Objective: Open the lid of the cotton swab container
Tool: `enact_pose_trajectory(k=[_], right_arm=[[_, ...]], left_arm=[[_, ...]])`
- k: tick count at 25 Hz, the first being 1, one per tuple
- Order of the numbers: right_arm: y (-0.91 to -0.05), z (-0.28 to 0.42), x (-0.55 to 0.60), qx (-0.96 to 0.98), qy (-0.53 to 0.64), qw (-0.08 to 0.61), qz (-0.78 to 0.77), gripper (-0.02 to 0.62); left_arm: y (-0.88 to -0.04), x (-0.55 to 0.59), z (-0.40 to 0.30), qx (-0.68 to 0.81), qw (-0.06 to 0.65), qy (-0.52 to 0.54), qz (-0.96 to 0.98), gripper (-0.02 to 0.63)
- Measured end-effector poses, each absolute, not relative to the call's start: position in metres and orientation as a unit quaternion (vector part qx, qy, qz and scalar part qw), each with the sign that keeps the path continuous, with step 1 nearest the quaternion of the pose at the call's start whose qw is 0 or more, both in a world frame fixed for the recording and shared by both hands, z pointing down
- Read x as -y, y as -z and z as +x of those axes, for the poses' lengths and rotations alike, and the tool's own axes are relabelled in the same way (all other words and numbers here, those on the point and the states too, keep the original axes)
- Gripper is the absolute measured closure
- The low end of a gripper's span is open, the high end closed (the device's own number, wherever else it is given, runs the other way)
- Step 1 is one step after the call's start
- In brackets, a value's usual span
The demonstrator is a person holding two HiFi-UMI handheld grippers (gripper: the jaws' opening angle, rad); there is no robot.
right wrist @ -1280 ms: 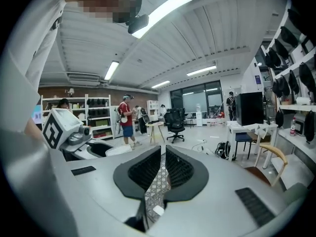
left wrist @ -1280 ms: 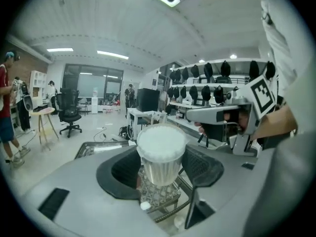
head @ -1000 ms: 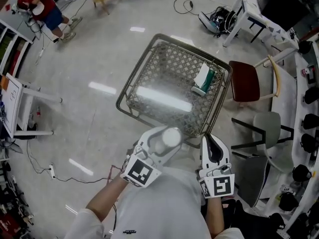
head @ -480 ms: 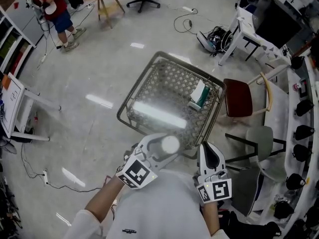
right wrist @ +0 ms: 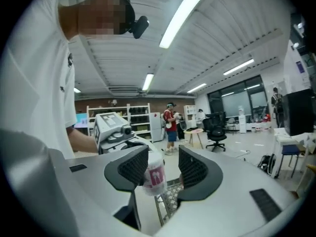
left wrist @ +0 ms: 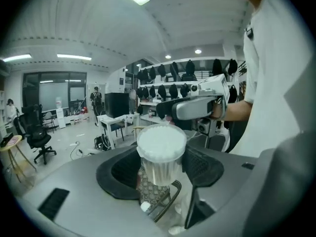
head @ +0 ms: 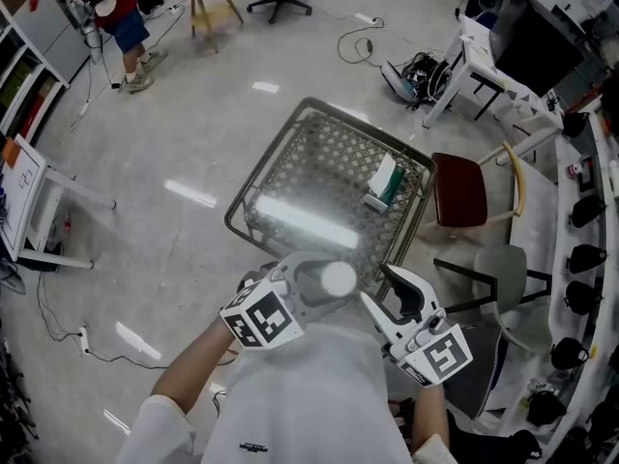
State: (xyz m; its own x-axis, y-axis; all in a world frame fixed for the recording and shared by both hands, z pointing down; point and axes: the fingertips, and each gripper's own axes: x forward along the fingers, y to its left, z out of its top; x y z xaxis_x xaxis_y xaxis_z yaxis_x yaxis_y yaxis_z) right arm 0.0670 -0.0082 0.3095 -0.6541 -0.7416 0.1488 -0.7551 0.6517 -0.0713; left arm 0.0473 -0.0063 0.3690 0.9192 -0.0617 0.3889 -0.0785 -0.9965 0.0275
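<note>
swab container [left wrist: 161,152]: 1, in left tongs [left wrist: 163,168] | lattice table [head: 267,162]: 1

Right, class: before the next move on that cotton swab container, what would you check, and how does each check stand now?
1. Left gripper clamps the cotton swab container: ok.
2. Container upright, lid on top: ok.
3. Right gripper has room to take the lid: ok, its jaws have just been opening.
4. Right gripper closed on lid: not ok.
5. Lid already loosened: cannot tell.
</note>
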Motion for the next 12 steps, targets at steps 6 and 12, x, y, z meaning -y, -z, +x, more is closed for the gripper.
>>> enact_pose_trajectory(k=[6, 12], right_arm=[[-0.31, 0.033, -0.001, 0.944, -0.065, 0.113, 0.304, 0.356], [-0.306, 0.022, -0.003, 0.959, -0.053, 0.13, 0.248, 0.337]], left_arm=[[-0.361, -0.002, 0.051, -0.03, 0.01, -0.212, 0.977, 0.351], [-0.346, -0.013, 0.053, -0.076, 0.001, -0.21, 0.975, 0.353]])
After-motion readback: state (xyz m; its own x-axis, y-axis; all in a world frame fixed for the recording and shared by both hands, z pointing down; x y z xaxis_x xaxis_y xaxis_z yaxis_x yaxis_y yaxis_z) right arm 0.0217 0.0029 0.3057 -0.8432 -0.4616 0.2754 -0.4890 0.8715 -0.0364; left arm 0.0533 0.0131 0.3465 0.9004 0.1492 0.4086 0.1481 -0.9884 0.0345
